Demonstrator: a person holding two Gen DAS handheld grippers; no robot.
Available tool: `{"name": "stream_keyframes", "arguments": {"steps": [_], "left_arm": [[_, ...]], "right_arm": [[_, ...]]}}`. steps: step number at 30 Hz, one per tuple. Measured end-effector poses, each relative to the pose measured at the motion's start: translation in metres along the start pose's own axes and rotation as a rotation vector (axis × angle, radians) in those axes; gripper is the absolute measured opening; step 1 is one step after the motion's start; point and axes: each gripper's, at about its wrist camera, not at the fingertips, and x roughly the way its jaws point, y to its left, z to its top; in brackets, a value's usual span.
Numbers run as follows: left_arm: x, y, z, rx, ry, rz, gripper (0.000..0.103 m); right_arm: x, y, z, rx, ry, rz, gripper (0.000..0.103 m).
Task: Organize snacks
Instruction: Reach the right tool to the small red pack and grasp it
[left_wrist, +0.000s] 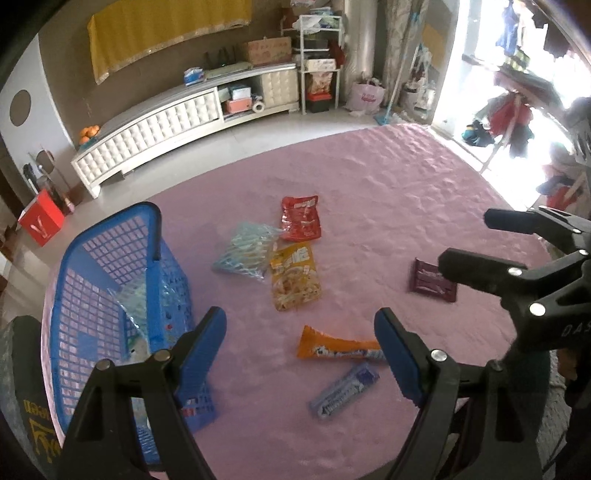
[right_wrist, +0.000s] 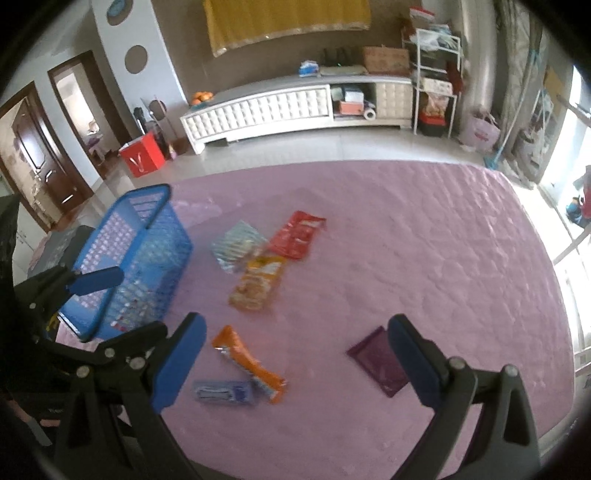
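Several snack packets lie on a pink quilted surface (left_wrist: 388, 177): a red packet (left_wrist: 301, 218), a pale blue bag (left_wrist: 245, 254), a yellow packet (left_wrist: 293, 277), a dark maroon packet (left_wrist: 428, 282), an orange packet (left_wrist: 332, 347) and a blue bar (left_wrist: 345, 389). A blue mesh basket (left_wrist: 110, 295) stands at the left with a clear bag inside. My left gripper (left_wrist: 301, 350) hovers open above the orange packet, beside the basket. My right gripper (right_wrist: 295, 354) is open too, above the orange packet (right_wrist: 247, 363) and the purple packet (right_wrist: 376, 360), holding nothing.
The right gripper (left_wrist: 464, 240) reaches in from the right in the left wrist view, close over the maroon packet. Beyond the pink surface are a tiled floor, a long white cabinet (right_wrist: 295, 107), a red box (right_wrist: 142, 155) and a bright doorway at the right.
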Motion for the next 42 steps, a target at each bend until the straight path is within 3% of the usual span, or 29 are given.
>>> {"name": "stream_keyframes", "arguments": {"steps": [8, 12, 17, 25, 27, 32, 37, 42], "left_arm": [[0.039, 0.007, 0.019, -0.117, 0.012, 0.08, 0.081], [0.06, 0.007, 0.029, -0.107, 0.021, 0.137, 0.081], [0.082, 0.022, 0.036, -0.177, 0.035, 0.14, 0.081], [0.108, 0.041, 0.056, -0.206, 0.046, 0.166, 0.081], [0.117, 0.043, 0.058, -0.201, 0.063, 0.21, 0.081], [0.126, 0.044, 0.063, -0.184, 0.058, 0.232, 0.081], [0.129, 0.046, 0.06, -0.186, 0.069, 0.197, 0.081], [0.132, 0.047, 0.058, -0.183, 0.076, 0.153, 0.081]], "right_arm": [[0.04, -0.023, 0.017, 0.032, 0.058, 0.076, 0.1], [0.062, -0.031, 0.034, 0.062, 0.076, 0.12, 0.1], [0.102, -0.038, 0.059, 0.094, 0.143, 0.135, 0.1], [0.162, -0.035, 0.085, 0.156, 0.25, 0.151, 0.1], [0.174, -0.032, 0.091, 0.15, 0.272, 0.141, 0.1], [0.198, -0.028, 0.101, 0.167, 0.32, 0.106, 0.1], [0.223, -0.028, 0.106, 0.201, 0.384, 0.087, 0.1], [0.237, -0.011, 0.111, 0.09, 0.411, 0.007, 0.093]]}}
